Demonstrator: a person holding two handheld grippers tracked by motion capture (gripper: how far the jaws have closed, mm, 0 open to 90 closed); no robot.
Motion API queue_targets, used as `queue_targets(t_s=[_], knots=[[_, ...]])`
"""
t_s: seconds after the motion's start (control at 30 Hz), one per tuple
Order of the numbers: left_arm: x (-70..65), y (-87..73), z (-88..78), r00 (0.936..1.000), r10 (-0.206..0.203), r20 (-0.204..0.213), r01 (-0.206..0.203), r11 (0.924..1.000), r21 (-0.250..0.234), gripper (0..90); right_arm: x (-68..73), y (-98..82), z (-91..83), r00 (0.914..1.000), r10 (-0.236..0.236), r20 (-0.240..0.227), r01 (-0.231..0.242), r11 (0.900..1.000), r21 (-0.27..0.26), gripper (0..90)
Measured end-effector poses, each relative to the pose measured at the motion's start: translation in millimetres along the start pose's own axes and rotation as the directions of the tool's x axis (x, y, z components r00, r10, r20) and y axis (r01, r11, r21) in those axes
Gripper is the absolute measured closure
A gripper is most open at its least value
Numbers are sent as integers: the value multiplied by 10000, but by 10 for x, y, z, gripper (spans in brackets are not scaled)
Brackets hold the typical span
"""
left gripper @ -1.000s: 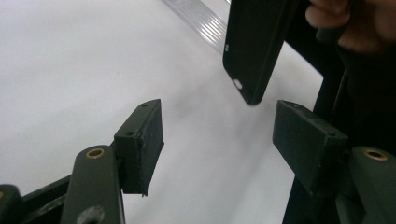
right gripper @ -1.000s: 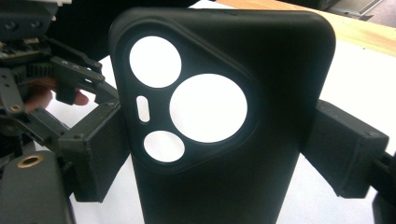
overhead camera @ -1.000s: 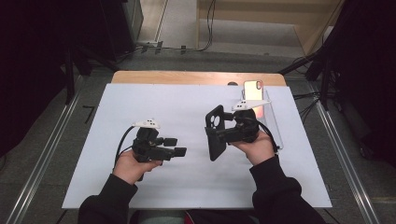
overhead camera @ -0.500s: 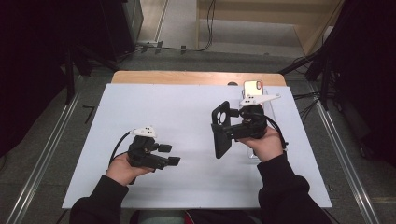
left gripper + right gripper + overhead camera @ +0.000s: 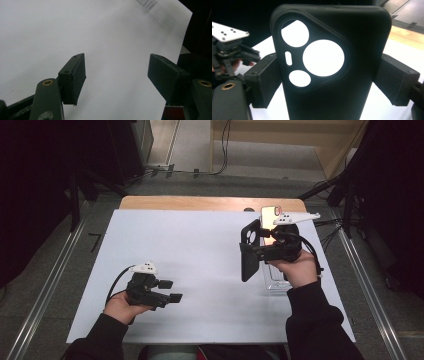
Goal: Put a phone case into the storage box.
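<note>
My right gripper is shut on a black phone case and holds it upright above the right side of the white table. In the right gripper view the case stands between the two jaws, which press on its sides, and its camera cut-outs face me. My left gripper hovers low over the near left of the table, open and empty; its jaws stand wide apart over bare white surface. That left gripper also shows far off in the right gripper view.
A phone with a glowing orange screen stands upright at the back right, just behind my right gripper. A clear plastic stand lies on the table under my right hand. A wooden strip runs along the table's far edge.
My right gripper has carried the case up and toward the back right, near the phone. My left gripper has drawn back toward the near left and sunk lower.
</note>
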State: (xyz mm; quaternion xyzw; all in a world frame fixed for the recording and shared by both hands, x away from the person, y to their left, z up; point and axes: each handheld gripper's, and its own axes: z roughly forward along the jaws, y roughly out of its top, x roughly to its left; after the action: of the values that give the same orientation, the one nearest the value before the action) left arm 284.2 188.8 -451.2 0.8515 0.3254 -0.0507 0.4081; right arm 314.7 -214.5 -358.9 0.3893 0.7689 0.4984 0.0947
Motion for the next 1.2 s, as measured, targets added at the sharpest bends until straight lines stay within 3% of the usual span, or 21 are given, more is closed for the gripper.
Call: queue_targets(t_s=[0.33,0.6,1.0,1.07,1.2], knots=[[19,-115,-106,9993,-284,-251,280,9995,-153,310,-198,27,-181,9953,538,811,-502,9977,-455,119],[34,-162,-135,9979,-505,-406,498,9986,-178,310,-349,33,-234,9810,923,1705,-799,9937,-781,119],[38,-220,-171,9965,-708,-447,699,9973,-205,310,-586,-6,-251,9330,1578,3233,-1176,9831,-1405,119],[39,-224,-170,9964,-742,-410,734,9971,-216,310,-625,0,-249,9202,1475,3625,-1020,9847,-1416,119],[42,-219,-163,9965,-724,-413,716,9972,-198,310,-732,-36,-227,8966,1655,4108,-1152,9828,-1445,119]])
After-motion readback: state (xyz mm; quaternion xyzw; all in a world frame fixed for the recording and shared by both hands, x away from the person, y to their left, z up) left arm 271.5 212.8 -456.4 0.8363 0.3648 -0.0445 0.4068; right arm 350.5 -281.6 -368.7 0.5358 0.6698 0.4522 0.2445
